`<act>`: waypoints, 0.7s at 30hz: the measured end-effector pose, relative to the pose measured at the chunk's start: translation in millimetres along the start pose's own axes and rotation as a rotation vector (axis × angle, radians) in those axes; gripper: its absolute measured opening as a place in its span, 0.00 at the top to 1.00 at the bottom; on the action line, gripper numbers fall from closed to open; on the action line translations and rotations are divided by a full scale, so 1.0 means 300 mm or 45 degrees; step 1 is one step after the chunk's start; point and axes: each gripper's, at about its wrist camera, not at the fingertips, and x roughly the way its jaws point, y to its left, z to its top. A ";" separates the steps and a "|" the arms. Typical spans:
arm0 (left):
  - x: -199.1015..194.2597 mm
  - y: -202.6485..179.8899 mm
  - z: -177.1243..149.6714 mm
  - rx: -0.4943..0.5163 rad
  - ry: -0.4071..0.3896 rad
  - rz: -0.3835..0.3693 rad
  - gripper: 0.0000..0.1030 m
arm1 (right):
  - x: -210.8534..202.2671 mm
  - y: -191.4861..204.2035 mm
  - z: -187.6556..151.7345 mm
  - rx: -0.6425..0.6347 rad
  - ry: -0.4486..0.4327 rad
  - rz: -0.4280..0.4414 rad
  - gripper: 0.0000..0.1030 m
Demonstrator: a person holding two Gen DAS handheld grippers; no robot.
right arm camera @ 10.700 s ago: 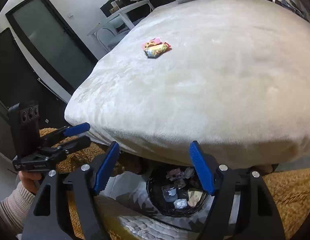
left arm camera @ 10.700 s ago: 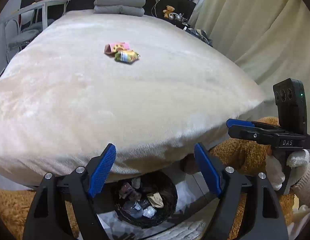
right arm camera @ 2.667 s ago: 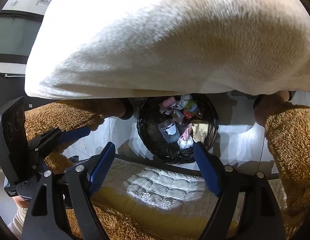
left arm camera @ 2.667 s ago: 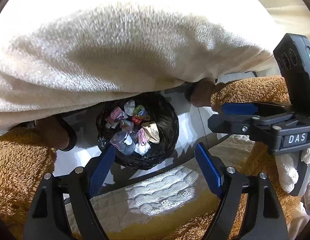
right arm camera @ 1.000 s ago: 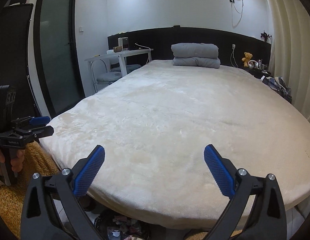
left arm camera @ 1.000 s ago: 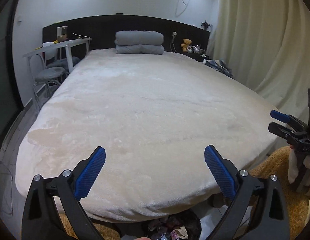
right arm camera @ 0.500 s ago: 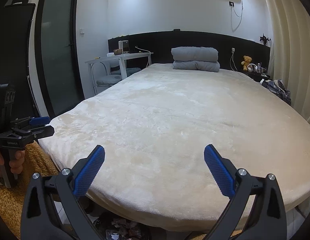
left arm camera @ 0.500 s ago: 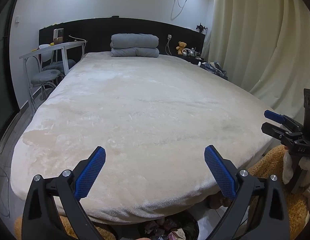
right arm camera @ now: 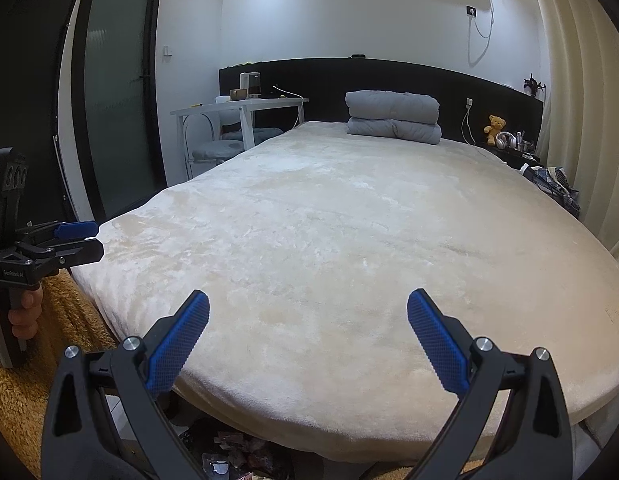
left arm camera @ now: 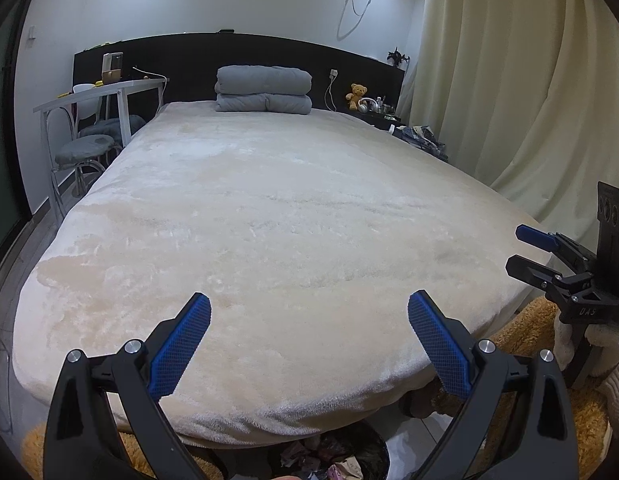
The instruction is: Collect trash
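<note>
The cream bedspread (left arm camera: 277,216) carries no wrappers in either view. A black-lined bin (left arm camera: 329,458) full of crumpled wrappers peeks out under the foot of the bed; its contents also show in the right wrist view as a heap of trash (right arm camera: 229,454). My left gripper (left arm camera: 309,312) stands open over the bed's near edge, nothing between its blue pads. My right gripper (right arm camera: 308,310) is likewise open and empty. Each gripper appears at the side of the other's view: the right gripper (left arm camera: 527,250) and the left gripper (right arm camera: 87,240).
Folded grey bedding (left arm camera: 263,90) lies at the black headboard. A white desk (left arm camera: 97,92) with stools stands left of the bed, a dark glass door (right arm camera: 117,92) beyond. Curtains (left arm camera: 509,92) hang on the right. A small teddy bear (left arm camera: 356,95) sits on the nightstand. Brown shaggy rug (right arm camera: 37,368) covers the floor.
Both cameras have tilted up from the bin to the whole bed; over the last second they rose slightly. The wrappers seen on the bed earlier are gone, and the bin holds more trash.
</note>
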 end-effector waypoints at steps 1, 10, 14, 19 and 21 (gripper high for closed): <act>0.001 0.001 0.000 -0.004 0.002 0.001 0.06 | 0.002 0.000 0.000 0.001 0.000 0.000 0.05; -0.004 0.003 -0.002 -0.005 0.000 -0.003 0.06 | 0.011 0.002 -0.008 -0.011 0.010 -0.006 0.05; -0.005 0.003 -0.002 -0.005 0.001 -0.002 0.06 | 0.014 0.012 -0.009 -0.019 0.012 -0.011 0.05; -0.009 0.002 0.000 -0.006 -0.001 -0.004 0.06 | 0.017 0.016 -0.008 -0.023 0.015 -0.013 0.05; -0.009 0.002 -0.001 -0.004 -0.002 -0.002 0.06 | 0.019 0.016 -0.008 -0.023 0.017 -0.013 0.05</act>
